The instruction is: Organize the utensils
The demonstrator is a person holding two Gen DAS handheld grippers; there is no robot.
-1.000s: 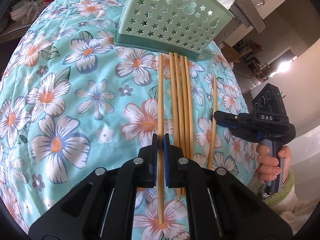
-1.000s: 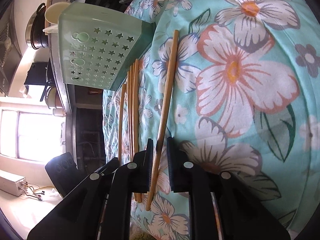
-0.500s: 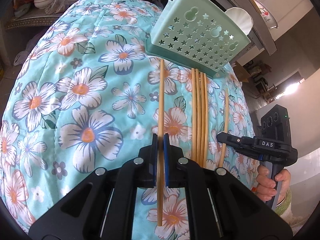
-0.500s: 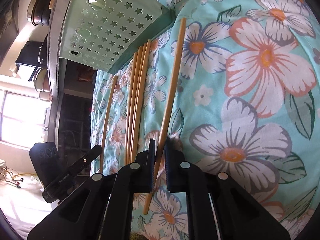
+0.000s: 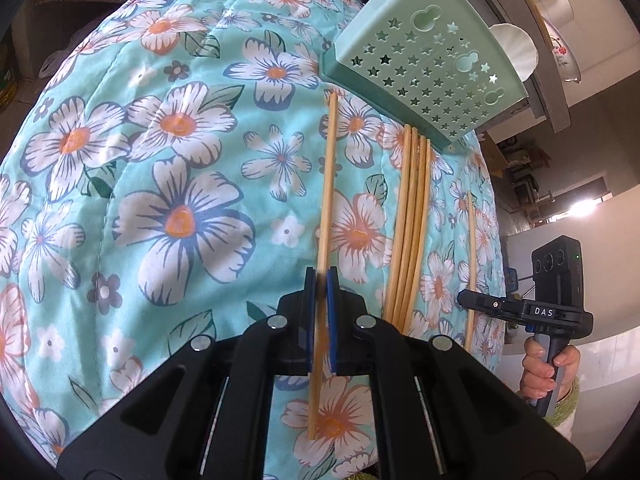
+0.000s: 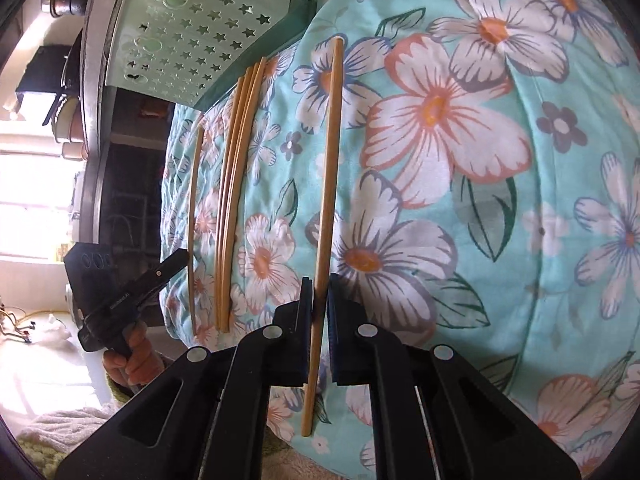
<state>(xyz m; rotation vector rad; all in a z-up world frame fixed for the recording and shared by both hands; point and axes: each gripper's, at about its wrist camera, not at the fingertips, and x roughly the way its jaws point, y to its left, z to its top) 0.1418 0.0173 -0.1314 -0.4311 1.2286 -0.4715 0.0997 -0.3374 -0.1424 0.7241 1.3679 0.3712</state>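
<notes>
My left gripper is shut on a bamboo chopstick and holds it over the floral cloth, pointing toward the mint-green star-pierced utensil holder. My right gripper is shut on another bamboo chopstick, also pointing toward the holder. A bundle of several chopsticks lies on the cloth, and a single chopstick lies near the edge. Each gripper shows in the other's view: the right gripper and the left gripper.
The floral quilted cloth covers a rounded surface that falls away at the edges. A white dish and a grey shelf stand behind the holder. The bundle also shows in the right wrist view.
Both grippers have lifted and swung sideways with their chopsticks. Each held chopstick now stands apart from the bundle, and the holder has shifted toward the frame corners.
</notes>
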